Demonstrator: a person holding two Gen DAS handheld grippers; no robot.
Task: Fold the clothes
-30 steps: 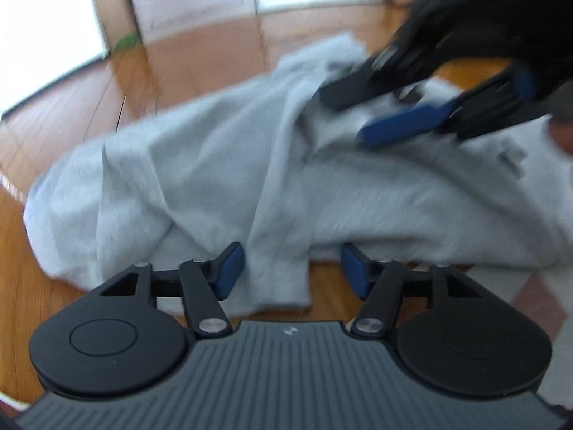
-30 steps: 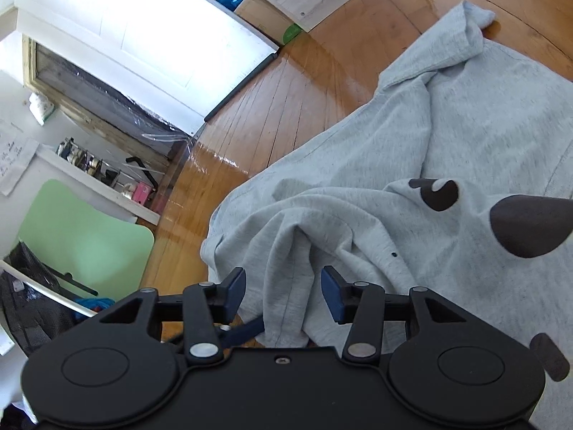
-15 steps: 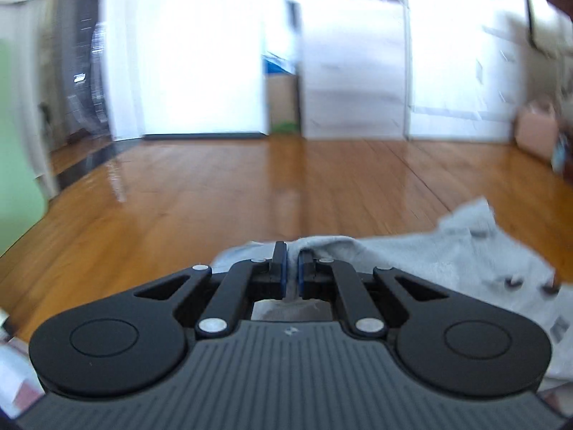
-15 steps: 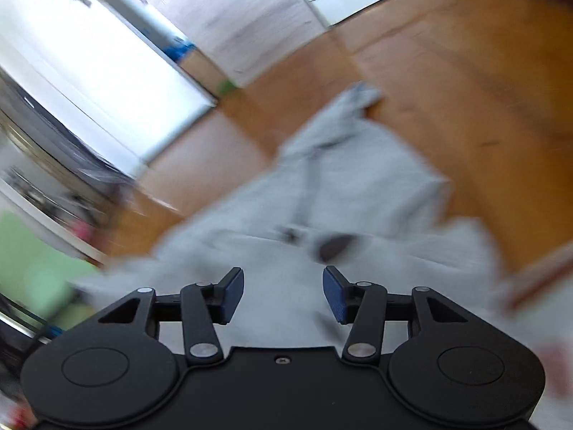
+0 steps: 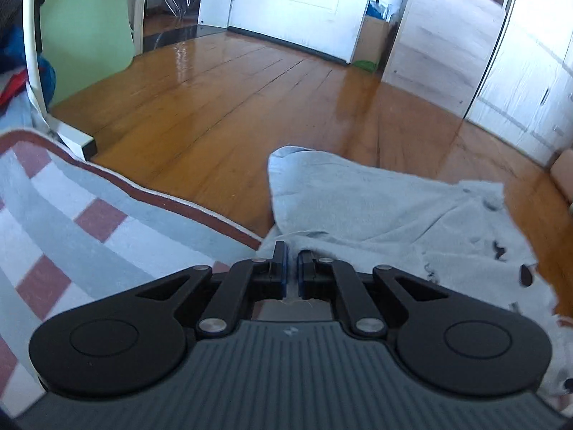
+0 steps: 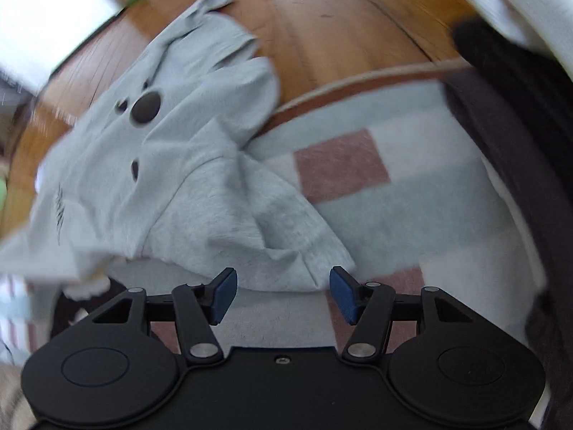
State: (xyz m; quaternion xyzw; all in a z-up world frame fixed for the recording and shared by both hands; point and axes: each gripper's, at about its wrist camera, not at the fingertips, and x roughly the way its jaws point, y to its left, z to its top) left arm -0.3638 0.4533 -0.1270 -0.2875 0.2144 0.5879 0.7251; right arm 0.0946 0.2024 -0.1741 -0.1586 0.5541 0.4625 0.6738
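A light grey sweatshirt with a dark koala-face print lies crumpled, partly on the wooden floor and partly on the checked rug. My right gripper is open, and a folded corner of the sweatshirt lies just ahead of its fingertips, not between them. In the left wrist view the sweatshirt stretches ahead and to the right over the floor. My left gripper is shut on an edge of it, with a sliver of cloth showing behind the fingers.
A checked rug with a brown border covers the near floor, also seen as the rug. Wooden floor runs to a white door. A green panel and white frame stand left. Dark fabric lies at the right.
My left gripper went from open over the sweatshirt to shut on its edge and now points low across the floor. The right gripper stayed open and moved to the sweatshirt's near corner over the rug.
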